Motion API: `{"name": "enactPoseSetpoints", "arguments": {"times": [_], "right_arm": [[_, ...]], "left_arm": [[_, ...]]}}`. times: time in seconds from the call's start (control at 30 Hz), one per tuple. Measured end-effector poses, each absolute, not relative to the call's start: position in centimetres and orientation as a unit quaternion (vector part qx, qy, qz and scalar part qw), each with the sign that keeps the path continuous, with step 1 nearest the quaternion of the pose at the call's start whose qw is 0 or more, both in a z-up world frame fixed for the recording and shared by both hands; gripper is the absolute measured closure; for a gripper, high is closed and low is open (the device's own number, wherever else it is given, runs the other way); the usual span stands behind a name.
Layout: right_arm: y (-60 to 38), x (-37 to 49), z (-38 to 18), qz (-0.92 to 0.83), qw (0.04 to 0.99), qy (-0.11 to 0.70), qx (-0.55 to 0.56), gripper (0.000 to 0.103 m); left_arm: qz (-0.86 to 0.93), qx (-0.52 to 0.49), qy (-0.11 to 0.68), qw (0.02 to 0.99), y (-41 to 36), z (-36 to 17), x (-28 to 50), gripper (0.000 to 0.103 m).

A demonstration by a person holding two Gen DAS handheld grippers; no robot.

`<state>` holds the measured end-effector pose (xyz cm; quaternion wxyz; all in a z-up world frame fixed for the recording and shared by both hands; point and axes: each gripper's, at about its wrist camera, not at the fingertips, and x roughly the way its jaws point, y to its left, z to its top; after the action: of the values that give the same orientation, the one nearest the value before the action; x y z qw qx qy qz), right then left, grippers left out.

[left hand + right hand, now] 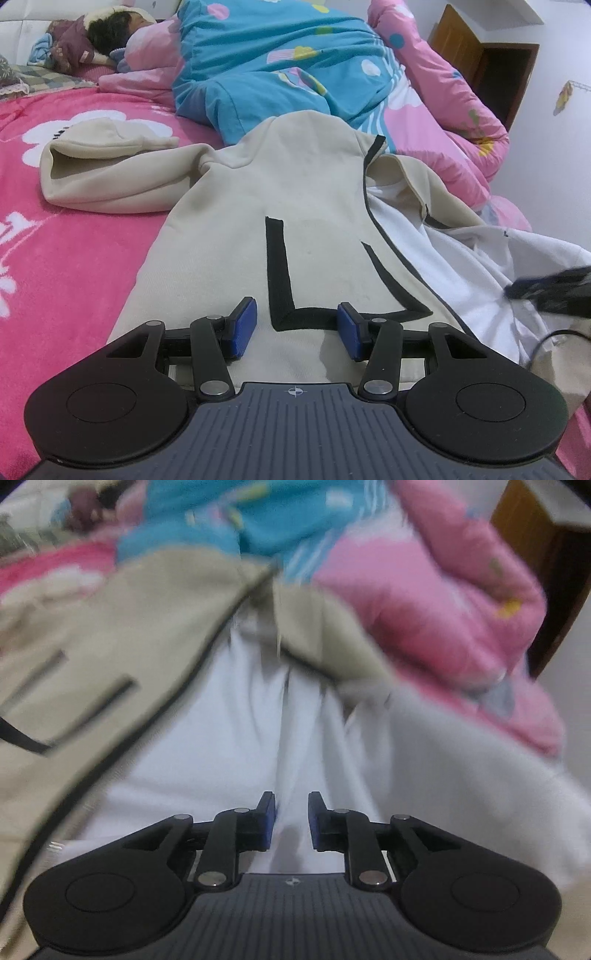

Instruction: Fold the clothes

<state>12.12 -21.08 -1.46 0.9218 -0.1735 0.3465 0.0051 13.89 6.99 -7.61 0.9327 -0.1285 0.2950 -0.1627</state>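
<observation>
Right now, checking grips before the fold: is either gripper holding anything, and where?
Nothing held: left gripper open over the beige jacket; right gripper open over its white lining.

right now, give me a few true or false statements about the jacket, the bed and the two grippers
1. The beige jacket lies on a pink bedspread. True.
2. The left gripper is clamped on the jacket. False: its jaws stand apart over the beige cloth, with nothing pinched.
3. The jacket's white lining shows, and the right gripper is over it. True.
4. The right gripper's jaws are wider apart than the left's. False: the right gap is the narrower.
5. The sleeve on the left is folded across the jacket's front. False: it stretches out sideways onto the bedspread.
6. A blue quilt lies beyond the jacket. True.
</observation>
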Motion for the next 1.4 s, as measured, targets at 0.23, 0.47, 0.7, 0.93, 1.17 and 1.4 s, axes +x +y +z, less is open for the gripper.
{"name": "enactPoseSetpoints", "arguments": {"times": [0.23, 0.47, 0.7, 0.93, 1.17, 1.4], "right_arm": [[-19.5, 9.3, -5.3, 0.092, 0.886, 0.383, -0.246, 0.084], [-23.7, 9.9, -0.5, 0.025, 0.891, 0.428, -0.152, 0.084], [-19.6, 15.3, 3.2, 0.103, 0.922, 0.363, -0.089, 0.082], [-14.0, 23.7, 0.9, 0.175, 0.925, 0.333, -0.058, 0.082], [-13.2, 28.2, -6.4, 0.171, 0.905, 0.382, -0.073, 0.075], [-9.6, 28.7, 1.4, 0.234, 0.887, 0.393, -0.057, 0.072]], "left_arm": [[-0.163, -0.128, 0.295, 0.933, 7.0, -7.6, 13.9, 0.055], [-0.161, -0.121, 0.296, 0.934, 6.8, -7.6, 13.8, 0.055], [-0.161, -0.125, 0.296, 0.933, 7.0, -7.5, 13.6, 0.055], [-0.161, -0.127, 0.296, 0.933, 7.1, -7.6, 13.5, 0.055], [-0.169, -0.145, 0.294, 0.930, 7.6, -7.5, 13.4, 0.054], [-0.159, -0.165, 0.296, 0.927, 8.0, -7.5, 13.3, 0.054]]}}
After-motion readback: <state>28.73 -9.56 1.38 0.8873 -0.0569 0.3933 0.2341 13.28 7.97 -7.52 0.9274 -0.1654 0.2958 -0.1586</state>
